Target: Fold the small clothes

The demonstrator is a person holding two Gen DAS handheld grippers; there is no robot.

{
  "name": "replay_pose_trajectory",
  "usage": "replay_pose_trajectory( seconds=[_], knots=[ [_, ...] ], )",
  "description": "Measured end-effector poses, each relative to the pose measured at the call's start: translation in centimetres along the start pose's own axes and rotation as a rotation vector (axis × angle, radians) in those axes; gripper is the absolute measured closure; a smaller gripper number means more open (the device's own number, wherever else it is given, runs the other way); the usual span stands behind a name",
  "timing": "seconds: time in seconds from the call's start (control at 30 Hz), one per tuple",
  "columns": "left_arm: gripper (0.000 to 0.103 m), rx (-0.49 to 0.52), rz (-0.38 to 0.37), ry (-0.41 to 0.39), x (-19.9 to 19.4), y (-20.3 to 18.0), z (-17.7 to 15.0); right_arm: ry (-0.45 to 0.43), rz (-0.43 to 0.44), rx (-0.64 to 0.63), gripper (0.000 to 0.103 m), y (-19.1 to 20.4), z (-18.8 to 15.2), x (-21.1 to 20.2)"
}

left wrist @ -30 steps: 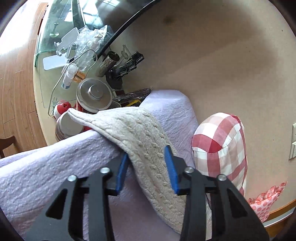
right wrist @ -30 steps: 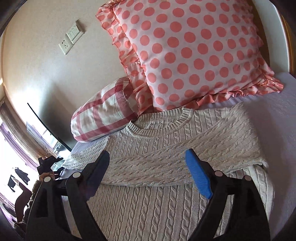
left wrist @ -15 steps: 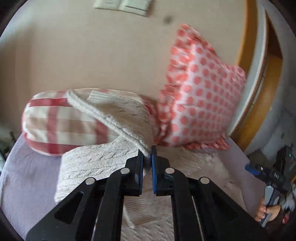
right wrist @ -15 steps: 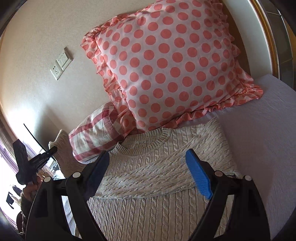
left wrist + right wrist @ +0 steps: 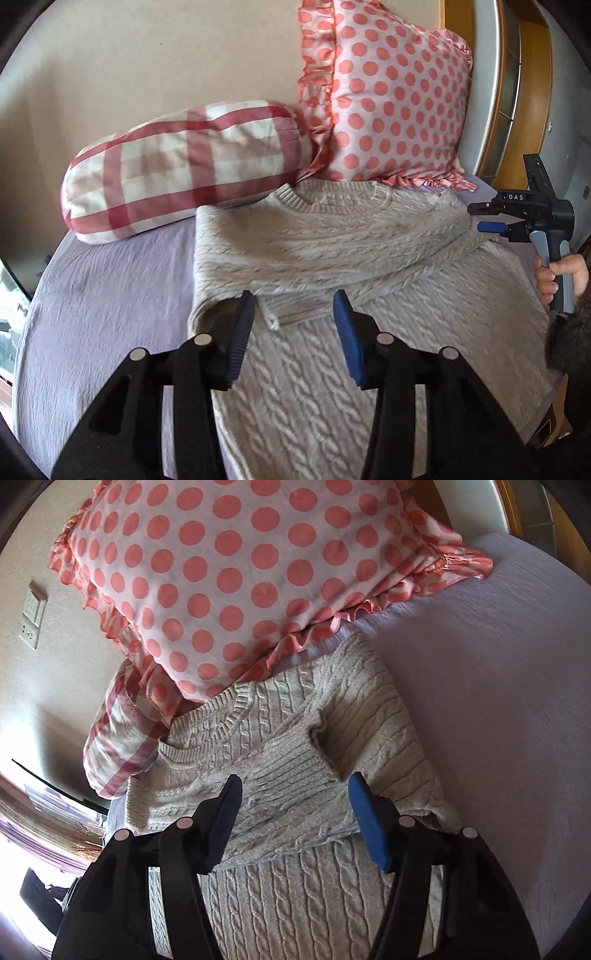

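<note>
A cream cable-knit sweater (image 5: 332, 251) lies flat on the lilac bedspread (image 5: 103, 295), collar toward the pillows, both sleeves folded across the chest. My left gripper (image 5: 293, 314) is open and empty, just above a sleeve cuff (image 5: 295, 314). My right gripper (image 5: 295, 794) is open and empty above the other ribbed cuff (image 5: 295, 760) on the sweater (image 5: 295, 886). The right gripper also shows in the left wrist view (image 5: 495, 227), held by a hand at the sweater's right shoulder.
A red-checked bolster pillow (image 5: 184, 162) and a pink polka-dot pillow (image 5: 388, 96) lie against the wall behind the collar. They also show in the right wrist view, polka-dot pillow (image 5: 240, 572). Wall sockets (image 5: 33, 616) at left. Bare bedspread (image 5: 498, 683) lies right of the sweater.
My left gripper closed on the left sleeve at the bed's edge, carried it across the chest and opened, letting it go. My right gripper stayed open and dropped closer to the sweater.
</note>
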State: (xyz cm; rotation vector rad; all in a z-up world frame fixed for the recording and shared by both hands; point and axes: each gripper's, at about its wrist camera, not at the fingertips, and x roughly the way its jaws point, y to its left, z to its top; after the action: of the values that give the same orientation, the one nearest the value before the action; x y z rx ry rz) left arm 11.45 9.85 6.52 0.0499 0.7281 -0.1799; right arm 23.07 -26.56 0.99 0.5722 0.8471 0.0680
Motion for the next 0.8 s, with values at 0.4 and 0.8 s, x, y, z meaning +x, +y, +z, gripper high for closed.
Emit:
replay_pose_trajectory(
  seconds=[0.4,0.8],
  knots=[
    [0.053,-0.174,-0.113,0.070,-1.7,4.4,-5.1,-0.111,-0.067,-0.025,0.091,0.0,0.2,-1.3],
    [0.044,-0.298,-0.228,0.167,-3.4,4.3,-11.5,-0.090,-0.140,-0.148,0.028,-2.4,-8.6,-10.6]
  ],
)
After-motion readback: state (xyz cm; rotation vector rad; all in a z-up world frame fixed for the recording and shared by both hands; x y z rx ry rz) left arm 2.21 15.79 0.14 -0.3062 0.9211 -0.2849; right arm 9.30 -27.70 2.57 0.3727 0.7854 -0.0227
